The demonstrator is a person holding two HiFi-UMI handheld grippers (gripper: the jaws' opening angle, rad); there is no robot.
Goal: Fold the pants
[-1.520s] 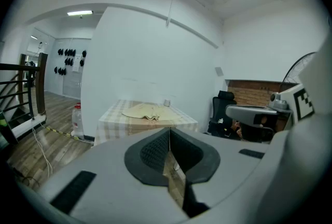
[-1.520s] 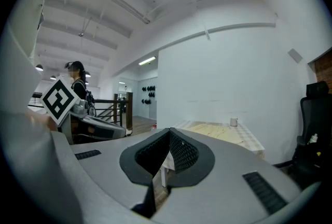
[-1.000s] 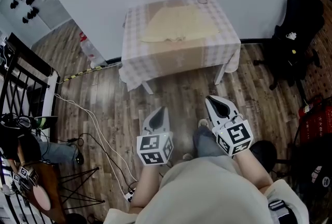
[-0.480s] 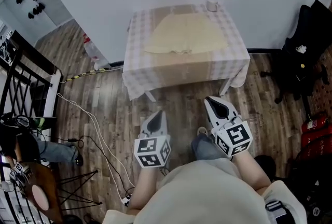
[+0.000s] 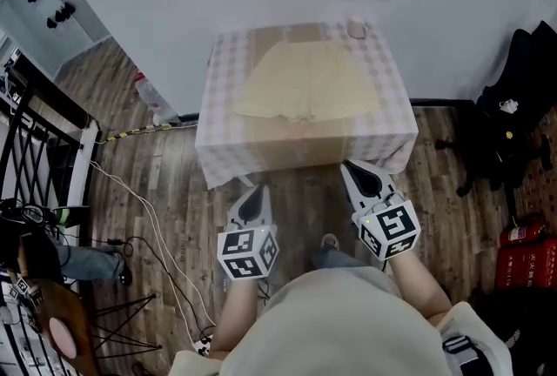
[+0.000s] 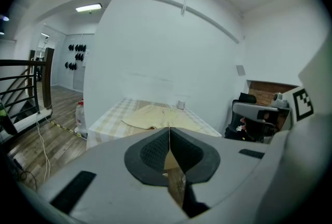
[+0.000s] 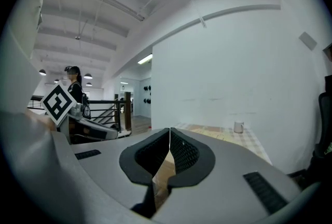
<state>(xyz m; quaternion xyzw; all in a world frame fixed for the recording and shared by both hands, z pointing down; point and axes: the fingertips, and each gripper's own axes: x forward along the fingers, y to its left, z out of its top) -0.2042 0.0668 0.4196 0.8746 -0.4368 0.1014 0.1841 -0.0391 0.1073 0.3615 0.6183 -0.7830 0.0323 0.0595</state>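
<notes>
Jaws of left gripper (image 6: 169,132) and right gripper (image 7: 169,132) together, empty; whole outline of pants (image 5: 306,93) in head view only.

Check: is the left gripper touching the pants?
Apart. The head view shows the left gripper, shut and empty, short of the table and its near edge; the pants lie flat on the tabletop beyond it.

I hold my left gripper (image 5: 259,191) and right gripper (image 5: 348,167) out in front of me, side by side and well apart, both pointing forward and a little downward, the right one reaching slightly further ahead. Each pair of jaws is pressed together with nothing between the pads. The left marker cube (image 5: 246,251) and right marker cube (image 5: 389,230) sit nearest my body, above my bare left forearm (image 5: 231,313) and right forearm (image 5: 422,278).
</notes>
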